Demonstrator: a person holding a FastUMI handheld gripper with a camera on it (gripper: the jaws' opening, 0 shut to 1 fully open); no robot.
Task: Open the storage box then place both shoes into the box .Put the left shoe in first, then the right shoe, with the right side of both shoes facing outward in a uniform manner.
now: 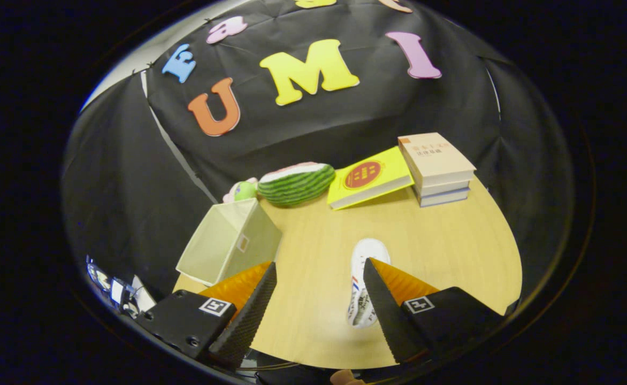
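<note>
A cream fabric storage box (230, 243) stands on the round wooden table (452, 240), open at the top, just ahead of my left finger. A white shoe (366, 267) with red and blue marks on its side lies on the table, toe pointing away, partly hidden behind my right finger (385, 299). My gripper (319, 267) hovers above the table, open, with nothing between its fingers. I cannot see inside the box.
Beyond the box lie a watermelon-slice plush (296, 183) and a small green and pink toy (243, 190). A yellow book (369, 176) leans on a stack of books (437, 167) at the far side. The table edge drops off to the left of the box.
</note>
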